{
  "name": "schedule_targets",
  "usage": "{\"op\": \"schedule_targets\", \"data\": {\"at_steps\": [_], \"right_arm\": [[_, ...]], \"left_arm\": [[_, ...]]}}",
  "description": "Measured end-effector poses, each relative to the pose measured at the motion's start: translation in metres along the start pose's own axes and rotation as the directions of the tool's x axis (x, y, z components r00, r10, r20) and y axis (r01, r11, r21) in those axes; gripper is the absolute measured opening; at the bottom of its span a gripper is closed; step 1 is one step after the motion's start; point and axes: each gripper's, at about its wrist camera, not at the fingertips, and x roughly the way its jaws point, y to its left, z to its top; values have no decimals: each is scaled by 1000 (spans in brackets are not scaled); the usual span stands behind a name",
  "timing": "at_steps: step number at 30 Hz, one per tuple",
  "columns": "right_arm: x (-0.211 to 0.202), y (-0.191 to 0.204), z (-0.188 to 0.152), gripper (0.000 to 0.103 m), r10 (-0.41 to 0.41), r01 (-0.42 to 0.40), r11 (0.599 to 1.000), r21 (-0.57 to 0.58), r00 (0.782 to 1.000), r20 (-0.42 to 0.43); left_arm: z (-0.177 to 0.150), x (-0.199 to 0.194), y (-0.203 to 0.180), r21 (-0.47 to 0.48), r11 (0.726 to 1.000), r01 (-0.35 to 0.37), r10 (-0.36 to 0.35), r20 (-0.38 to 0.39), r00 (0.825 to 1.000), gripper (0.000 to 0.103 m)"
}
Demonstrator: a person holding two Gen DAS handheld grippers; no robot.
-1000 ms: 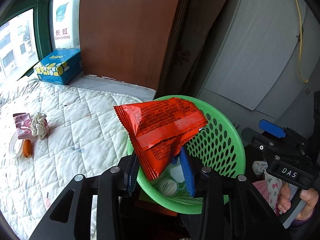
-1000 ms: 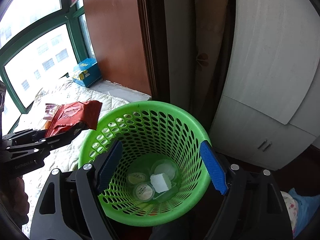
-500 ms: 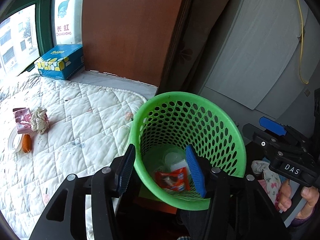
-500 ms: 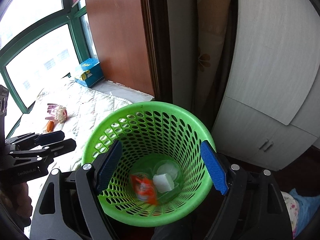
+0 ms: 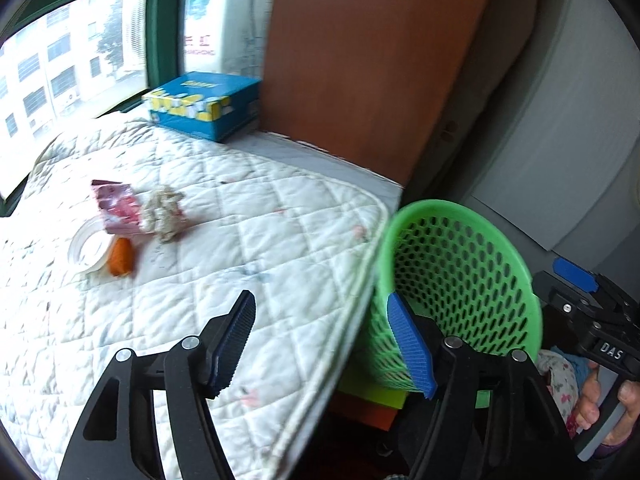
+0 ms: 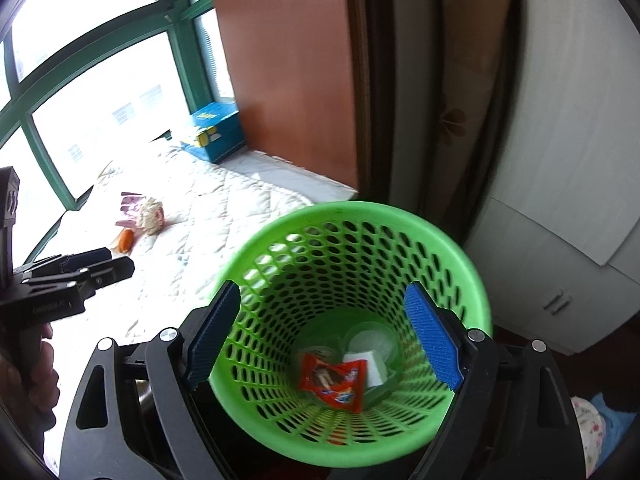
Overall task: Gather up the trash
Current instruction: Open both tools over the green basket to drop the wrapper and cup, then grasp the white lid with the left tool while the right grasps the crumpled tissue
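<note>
Both tongs empty, jaws opening: left gripper over the quilted mattress; right gripper above the green basket.

Red snack wrapper lies in the basket bottom, so that drop looks done; next, I judge, the left reaches for the pink wrapper, crumpled tissue, orange scrap and clear lid; open quilt between; basket touches the mattress edge.

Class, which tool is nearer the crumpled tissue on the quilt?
Left. The left tool is over the quilt, facing the crumpled tissue; the right tool frames the green basket.
</note>
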Motion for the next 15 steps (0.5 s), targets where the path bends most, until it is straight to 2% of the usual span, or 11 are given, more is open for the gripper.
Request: {"op": "schedule_targets", "data": {"at_steps": [6, 15], "right_arm": [[15, 26, 8, 84, 42, -43, 998, -38, 999, -24], [38, 74, 18, 84, 90, -96, 988, -119, 994, -55]], "left_arm": [[3, -6, 60, -89, 992, -91, 92, 13, 996, 70], [8, -4, 159, -214, 950, -228, 230, -15, 973, 70]]}}
